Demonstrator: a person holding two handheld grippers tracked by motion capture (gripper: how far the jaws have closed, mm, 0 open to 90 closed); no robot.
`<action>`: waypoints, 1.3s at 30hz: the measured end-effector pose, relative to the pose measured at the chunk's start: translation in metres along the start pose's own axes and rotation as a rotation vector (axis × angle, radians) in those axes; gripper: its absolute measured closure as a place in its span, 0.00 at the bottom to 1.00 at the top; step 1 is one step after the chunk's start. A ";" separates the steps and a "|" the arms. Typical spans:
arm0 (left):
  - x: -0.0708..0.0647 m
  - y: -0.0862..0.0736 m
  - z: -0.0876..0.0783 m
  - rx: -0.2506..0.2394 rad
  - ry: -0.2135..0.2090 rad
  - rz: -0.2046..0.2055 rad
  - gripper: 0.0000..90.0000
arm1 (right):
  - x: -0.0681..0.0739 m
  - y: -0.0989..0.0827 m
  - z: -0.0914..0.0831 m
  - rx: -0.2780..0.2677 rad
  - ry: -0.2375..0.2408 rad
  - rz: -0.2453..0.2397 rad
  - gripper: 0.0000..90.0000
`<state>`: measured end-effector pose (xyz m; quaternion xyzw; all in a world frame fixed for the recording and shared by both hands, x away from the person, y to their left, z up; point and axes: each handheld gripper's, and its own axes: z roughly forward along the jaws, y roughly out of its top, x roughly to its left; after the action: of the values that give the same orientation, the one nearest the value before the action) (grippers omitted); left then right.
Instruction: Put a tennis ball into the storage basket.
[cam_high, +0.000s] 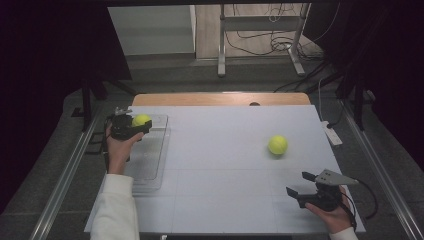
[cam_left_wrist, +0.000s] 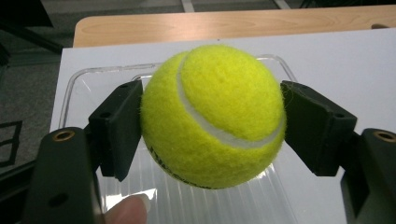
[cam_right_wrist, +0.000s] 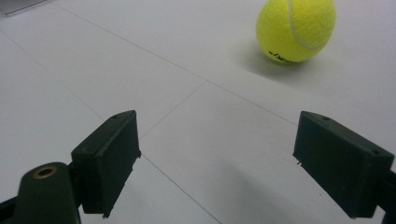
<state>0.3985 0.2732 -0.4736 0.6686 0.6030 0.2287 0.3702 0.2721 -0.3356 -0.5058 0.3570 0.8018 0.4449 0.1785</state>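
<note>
A yellow tennis ball (cam_left_wrist: 215, 107) sits between the two black pads of my left gripper (cam_high: 139, 124), which is shut on it. The ball hangs over the far end of a clear plastic tray (cam_high: 150, 165) at the table's left side; the tray's rim (cam_left_wrist: 70, 84) shows behind the jaws. A second tennis ball (cam_high: 277, 145) lies on the white table top right of centre. My right gripper (cam_high: 301, 183) rests near the front right corner, open, with nothing between its jaws. In the right gripper view that second ball (cam_right_wrist: 295, 30) lies ahead, well beyond the pads.
The white table top (cam_high: 225, 190) stretches between tray and loose ball. A white strip-shaped device (cam_high: 331, 133) lies at the right edge. A wooden board edge (cam_high: 220, 98) borders the far side, with metal stand legs (cam_high: 221, 60) and cables on the floor behind.
</note>
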 end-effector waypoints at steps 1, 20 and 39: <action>0.000 0.000 0.000 0.000 0.000 0.000 0.29 | 0.000 0.000 0.000 0.000 0.000 0.000 0.16; 0.004 -0.006 0.020 0.111 0.044 0.023 0.29 | -0.001 0.000 0.000 -0.003 0.001 0.002 0.16; -0.002 -0.006 0.020 0.108 0.066 0.066 0.20 | 0.000 0.000 0.000 0.000 -0.001 -0.001 0.16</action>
<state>0.4097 0.2668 -0.4904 0.6993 0.6039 0.2300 0.3055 0.2719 -0.3356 -0.5058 0.3566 0.8019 0.4446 0.1790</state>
